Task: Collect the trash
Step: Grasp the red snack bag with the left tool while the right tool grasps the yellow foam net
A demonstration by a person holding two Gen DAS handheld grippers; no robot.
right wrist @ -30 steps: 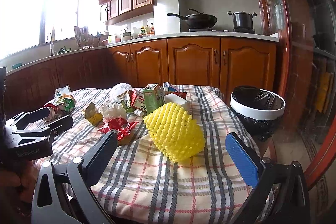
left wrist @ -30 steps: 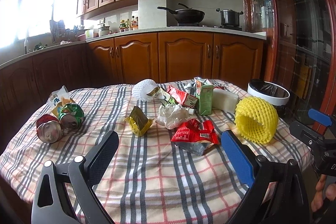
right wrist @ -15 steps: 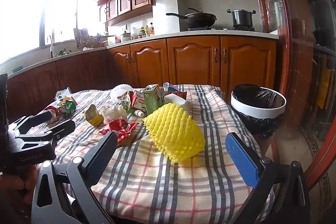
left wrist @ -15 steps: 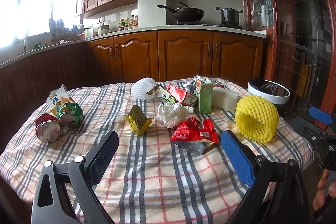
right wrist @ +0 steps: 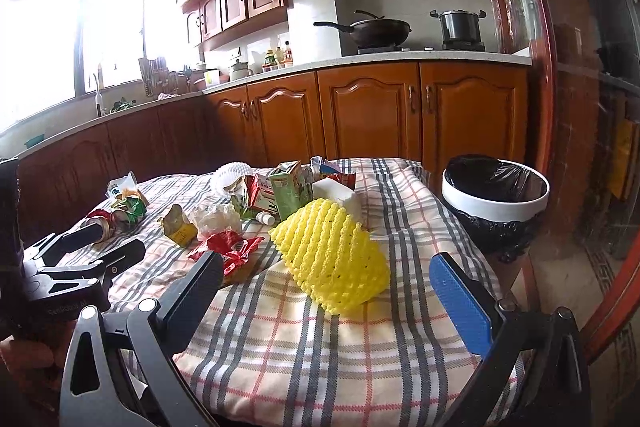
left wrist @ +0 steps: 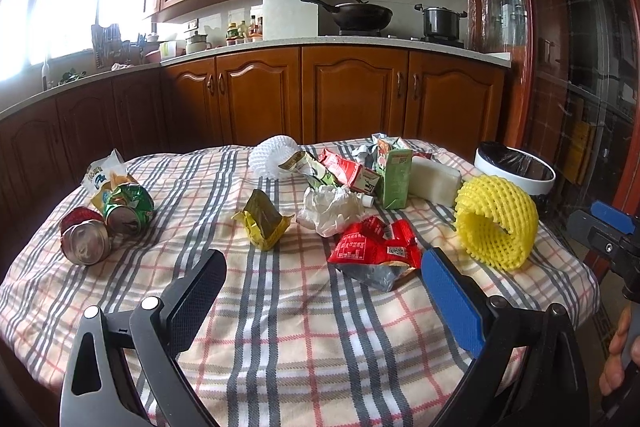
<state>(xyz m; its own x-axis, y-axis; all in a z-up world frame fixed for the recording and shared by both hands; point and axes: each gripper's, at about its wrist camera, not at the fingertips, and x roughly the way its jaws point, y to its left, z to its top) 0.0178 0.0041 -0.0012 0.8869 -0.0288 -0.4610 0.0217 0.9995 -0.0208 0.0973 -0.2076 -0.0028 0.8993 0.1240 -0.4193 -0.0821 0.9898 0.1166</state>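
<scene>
Both the left gripper [left wrist: 322, 297] and right gripper [right wrist: 326, 301] are hovering spread wide, empty; the yellow foam fruit net [right wrist: 330, 261] is lying near the table's right edge beside the bin [right wrist: 495, 197]; looking light and squashy, pinching its mesh wall should work.

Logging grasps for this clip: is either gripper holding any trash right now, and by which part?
Nothing is held. The left gripper and right gripper are both open and empty above the table.

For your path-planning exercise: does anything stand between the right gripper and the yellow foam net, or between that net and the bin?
Nothing visible does. The right gripper faces the yellow foam net directly; only bare tablecloth separates it from the bin.
</scene>
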